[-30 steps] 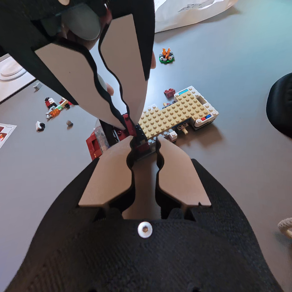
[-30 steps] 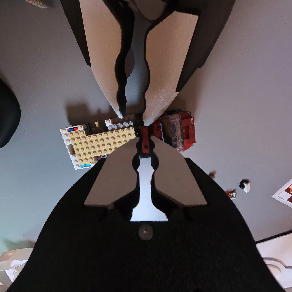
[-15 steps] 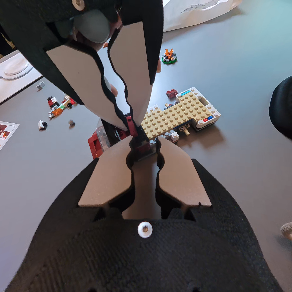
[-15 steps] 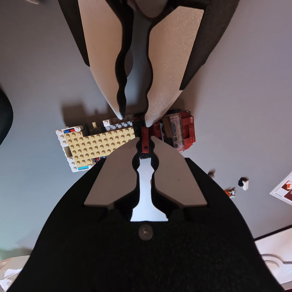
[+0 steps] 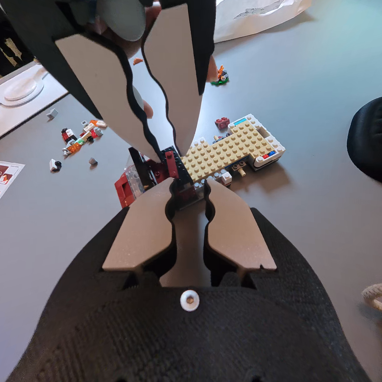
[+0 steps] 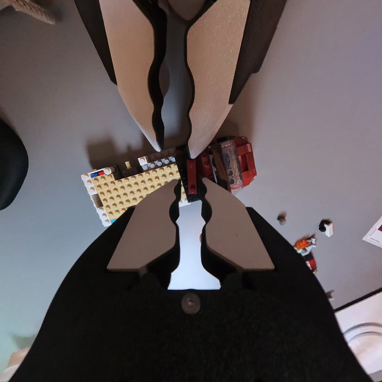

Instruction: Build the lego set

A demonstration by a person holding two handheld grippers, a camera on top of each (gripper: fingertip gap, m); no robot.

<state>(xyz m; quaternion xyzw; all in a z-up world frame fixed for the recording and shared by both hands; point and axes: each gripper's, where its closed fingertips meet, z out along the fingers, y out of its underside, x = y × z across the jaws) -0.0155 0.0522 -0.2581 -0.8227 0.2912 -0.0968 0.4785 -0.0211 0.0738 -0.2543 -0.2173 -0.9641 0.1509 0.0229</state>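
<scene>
A brick vehicle with a tan studded deck (image 5: pixel 223 153) and a red cab (image 5: pixel 124 186) lies on the grey table. My left gripper (image 5: pixel 189 180) is shut on its dark middle section from the near side. It also shows in the right wrist view (image 6: pixel 175 152), with its tips on the vehicle's edge. My right gripper (image 6: pixel 190 180) is open. Its tips straddle a narrow dark red plate (image 6: pixel 191 175) that lies on the vehicle's black strip, with a gap on each side. In the left wrist view the right gripper (image 5: pixel 170 157) comes down from above around the same plate (image 5: pixel 171 163).
Loose small bricks (image 5: pixel 80 136) lie to the left, with a dark red brick (image 5: pixel 222 123) and a small campfire build (image 5: pixel 221 77) behind the vehicle. There is a white bag (image 5: pixel 248 18) at the back, a white tray (image 5: pixel 20 91) and a booklet (image 5: pixel 6 171) at the left, and a black object (image 5: pixel 365 140) at the right. My left and right fingertips are right by each other. The right tips stand about 11 cm off the dark red brick (image 5: pixel 222 123).
My right gripper's jaws have opened off the dark red plate, which stays on the black strip. My left gripper keeps its hold on the vehicle.
</scene>
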